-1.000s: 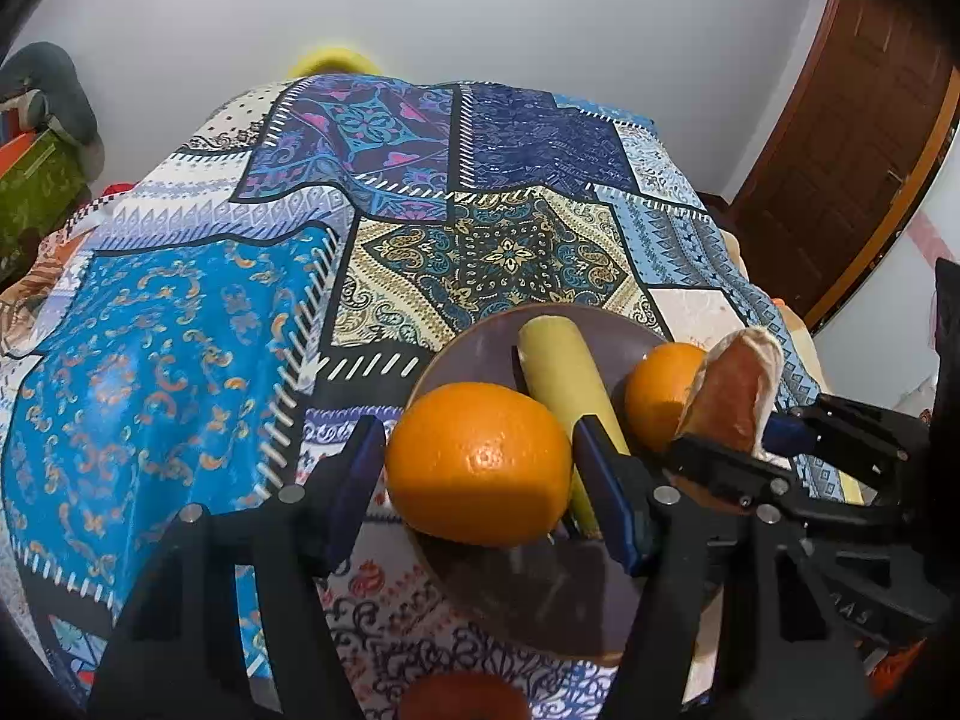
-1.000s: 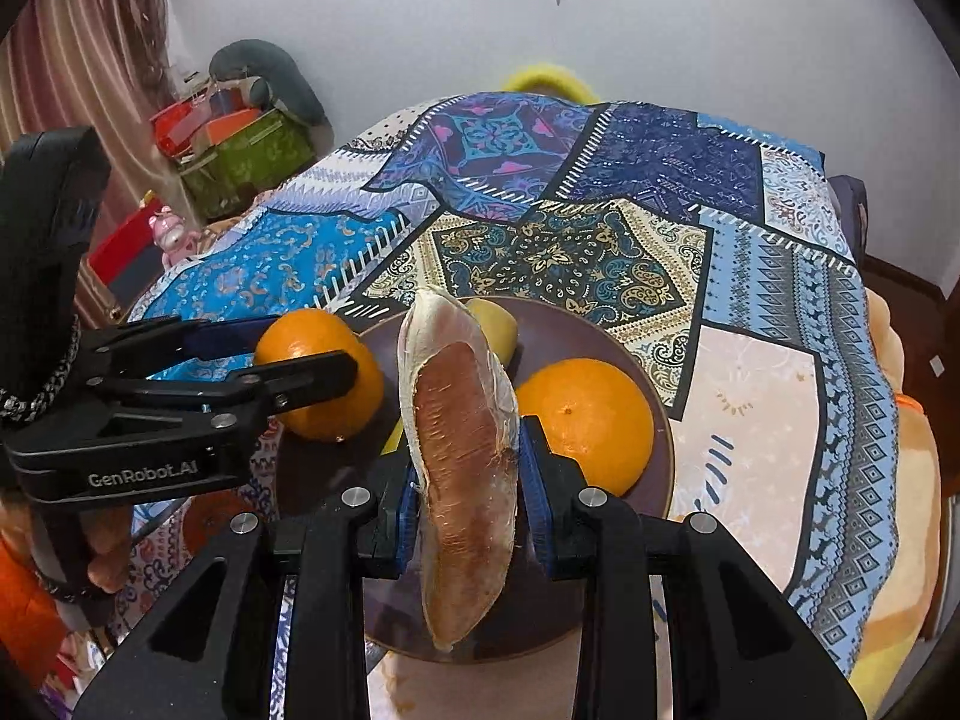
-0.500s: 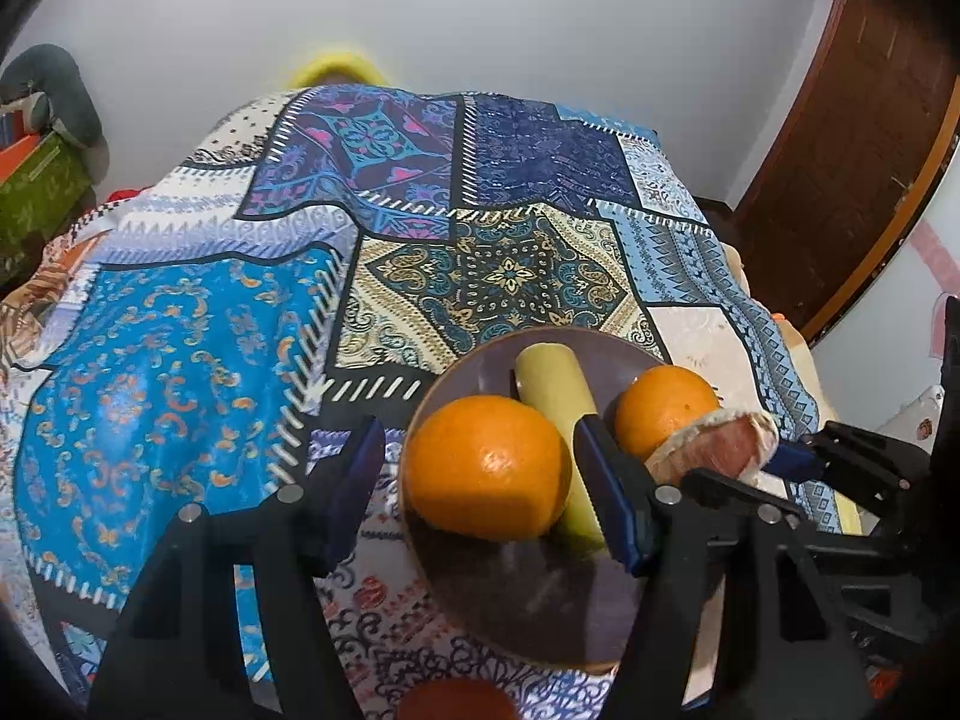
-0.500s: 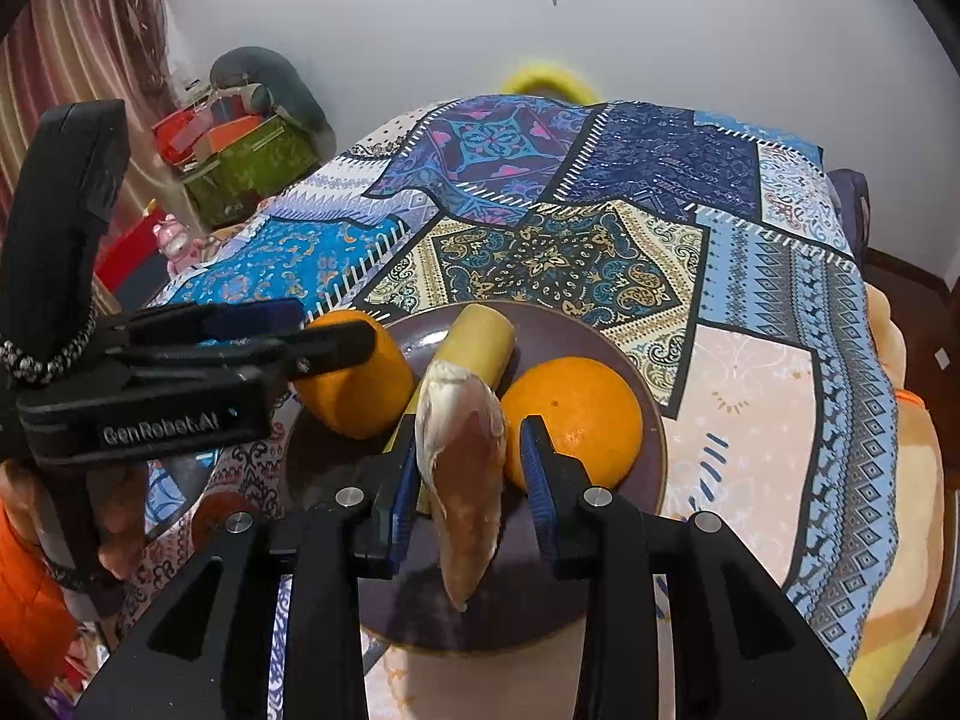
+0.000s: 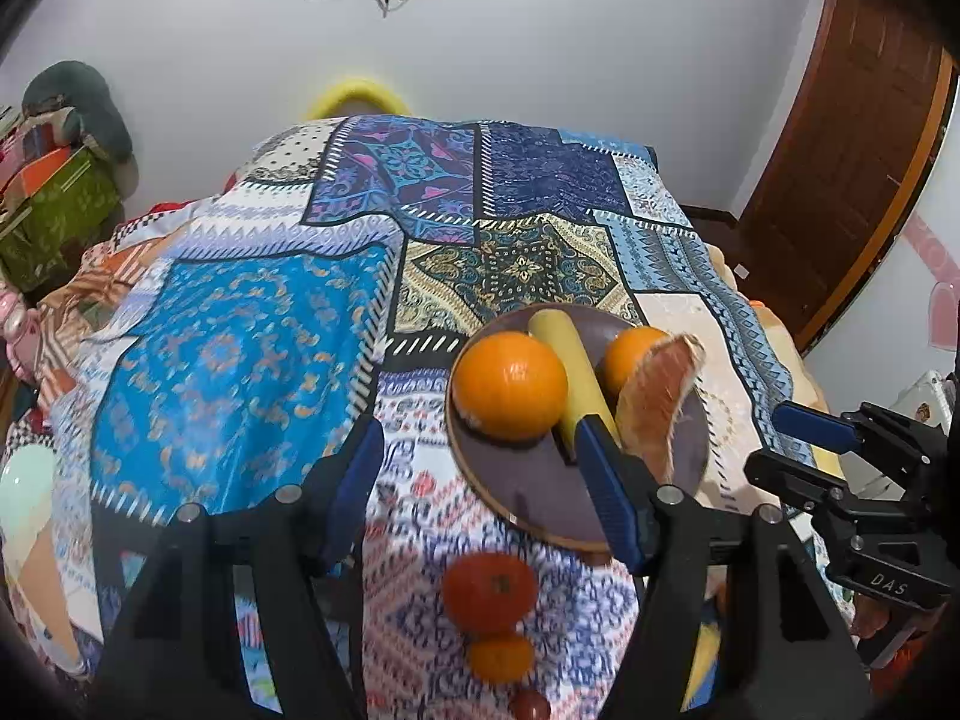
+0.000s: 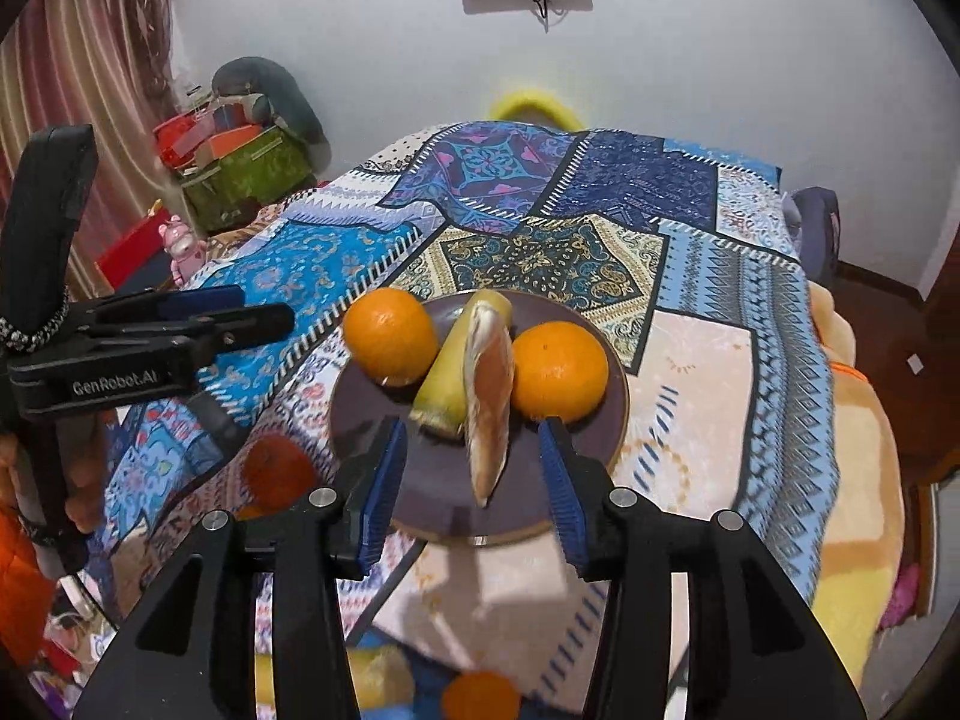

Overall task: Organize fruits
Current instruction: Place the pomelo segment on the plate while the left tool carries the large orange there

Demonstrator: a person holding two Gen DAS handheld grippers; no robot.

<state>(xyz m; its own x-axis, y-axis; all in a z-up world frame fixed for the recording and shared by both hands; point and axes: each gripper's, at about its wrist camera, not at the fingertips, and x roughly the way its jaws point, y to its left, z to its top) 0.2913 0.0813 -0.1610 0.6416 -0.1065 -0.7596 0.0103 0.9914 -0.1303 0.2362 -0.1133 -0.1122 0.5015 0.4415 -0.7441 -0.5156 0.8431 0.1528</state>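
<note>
A brown plate (image 5: 528, 489) (image 6: 441, 495) on the patterned bedspread holds two oranges (image 5: 510, 385) (image 6: 559, 370), a yellow banana piece (image 5: 570, 373) (image 6: 450, 375) and a pink pomelo wedge (image 5: 657, 399) (image 6: 489, 405) that leans on the banana. My left gripper (image 5: 483, 489) is open and empty, drawn back from the left orange (image 6: 390, 336). My right gripper (image 6: 474, 483) is open and empty, just in front of the wedge. It also shows in the left wrist view (image 5: 804, 438).
A red-orange fruit (image 5: 489, 591) (image 6: 279, 471) and a smaller orange one (image 5: 500, 654) lie on the bedspread in front of the plate. More fruit lies low in the right wrist view (image 6: 480, 696). Boxes and toys (image 6: 240, 156) stand at the left; a wooden door (image 5: 852, 138) is at the right.
My left gripper let go of the orange on the plate and pulled back. My right gripper opened, set the pomelo wedge down on the plate and drew back.
</note>
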